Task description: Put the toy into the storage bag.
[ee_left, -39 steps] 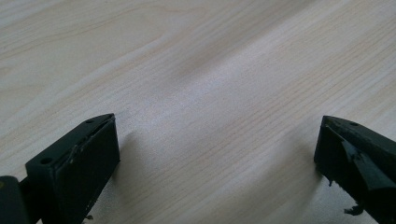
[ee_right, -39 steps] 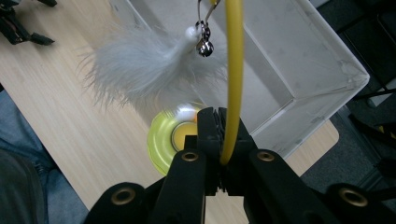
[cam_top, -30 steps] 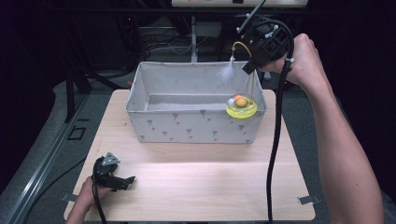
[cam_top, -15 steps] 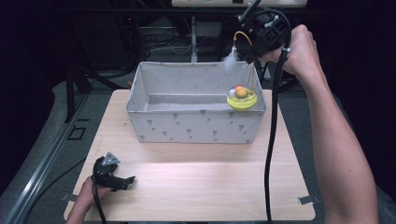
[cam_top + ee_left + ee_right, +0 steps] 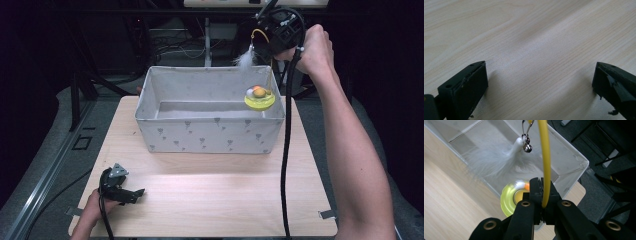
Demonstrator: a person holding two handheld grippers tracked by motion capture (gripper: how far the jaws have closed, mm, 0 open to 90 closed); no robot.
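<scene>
Right jaws: closed on the yellow wand (image 5: 545,165) of a cat toy, which is pinched between the pads at the lower centre of the right gripper view.
Right gripper (image 5: 278,26): held high at the upper right of the high view, above the far right corner of the box.
Cat toy: a white feather (image 5: 245,59) and a small bell (image 5: 527,148) are hung from the wand's tip; the yellow base (image 5: 259,99) is seen over the box's right end, whether resting or lifted cannot be told.
Box (image 5: 210,135): grey fabric, set at the frame's centre on the table (image 5: 210,200).
Left jaws: spread wide, nothing held, wood beneath them.
Left gripper (image 5: 131,194): rested at the lower left of the table.
Progress: the toy is judged gripped and over the box; release is judged left.
</scene>
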